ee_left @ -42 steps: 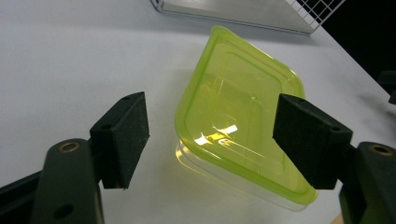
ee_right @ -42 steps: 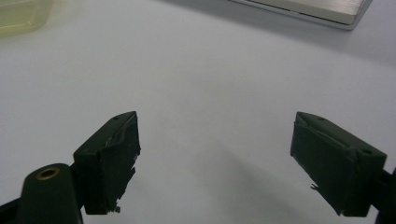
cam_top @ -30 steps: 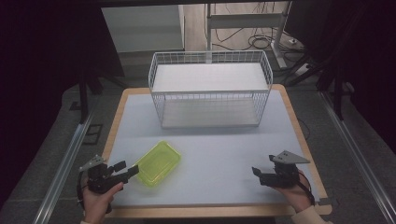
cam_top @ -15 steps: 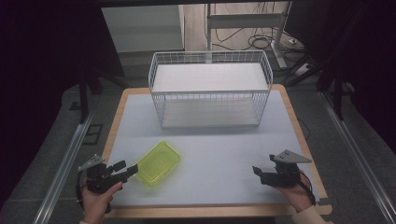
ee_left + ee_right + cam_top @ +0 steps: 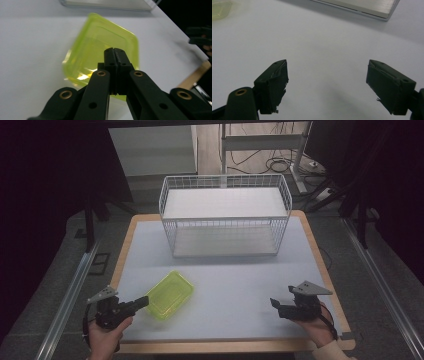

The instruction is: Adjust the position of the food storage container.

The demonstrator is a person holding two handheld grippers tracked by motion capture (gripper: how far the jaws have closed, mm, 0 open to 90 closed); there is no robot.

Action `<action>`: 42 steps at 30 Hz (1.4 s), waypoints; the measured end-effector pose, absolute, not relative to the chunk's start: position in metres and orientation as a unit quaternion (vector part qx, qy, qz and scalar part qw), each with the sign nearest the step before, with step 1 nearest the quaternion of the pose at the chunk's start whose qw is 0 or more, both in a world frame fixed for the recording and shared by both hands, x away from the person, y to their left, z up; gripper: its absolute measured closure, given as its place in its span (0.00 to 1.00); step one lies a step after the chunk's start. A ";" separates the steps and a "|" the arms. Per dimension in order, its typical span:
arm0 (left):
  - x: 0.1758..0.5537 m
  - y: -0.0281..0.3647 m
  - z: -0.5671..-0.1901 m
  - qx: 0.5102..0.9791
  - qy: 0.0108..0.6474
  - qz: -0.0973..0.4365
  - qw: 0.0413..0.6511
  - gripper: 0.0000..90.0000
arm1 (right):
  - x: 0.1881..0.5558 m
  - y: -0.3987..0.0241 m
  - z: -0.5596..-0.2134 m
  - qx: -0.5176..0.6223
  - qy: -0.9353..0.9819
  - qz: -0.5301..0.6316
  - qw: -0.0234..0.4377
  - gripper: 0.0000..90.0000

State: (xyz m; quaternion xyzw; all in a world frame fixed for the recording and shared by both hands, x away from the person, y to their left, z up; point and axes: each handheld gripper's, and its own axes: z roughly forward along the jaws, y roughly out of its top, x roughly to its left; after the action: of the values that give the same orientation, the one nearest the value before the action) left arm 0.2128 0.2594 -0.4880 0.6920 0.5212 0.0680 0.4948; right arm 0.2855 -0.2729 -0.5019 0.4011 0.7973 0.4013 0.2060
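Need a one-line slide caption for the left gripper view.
Left tongs, jaws just closed, pinch the near rim of the yellow-green tray on the white table.

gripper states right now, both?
Left gripper: jaws just closed onto the near rim of the yellow-green container.
Right gripper: open, empty.

Left tongs (image 5: 141,303) touching yellow-green container (image 5: 169,295)

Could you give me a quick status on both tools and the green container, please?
Left tool just closed, shut on near rim of the green container. Right tool open, empty, hovering over the table. Wire basket behind, path unobstructed.
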 end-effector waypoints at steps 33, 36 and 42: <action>0.206 0.189 -0.507 0.800 0.453 0.047 0.390 1.00 | 0.286 -0.272 -0.504 0.398 0.803 0.390 0.211 0.20; 0.207 0.192 -0.508 0.798 0.457 0.043 0.390 1.00 | 0.286 -0.272 -0.504 0.398 0.803 0.390 0.210 0.20; 0.208 0.195 -0.508 0.799 0.458 0.045 0.387 1.00 | 0.286 -0.272 -0.504 0.397 0.804 0.389 0.210 0.20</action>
State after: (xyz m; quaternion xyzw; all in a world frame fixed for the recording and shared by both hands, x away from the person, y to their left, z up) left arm 0.2081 0.1952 -0.5081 0.7988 0.4584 0.0451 0.3870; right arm 0.2858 -0.2722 -0.5042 0.3972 0.8042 0.3890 0.2104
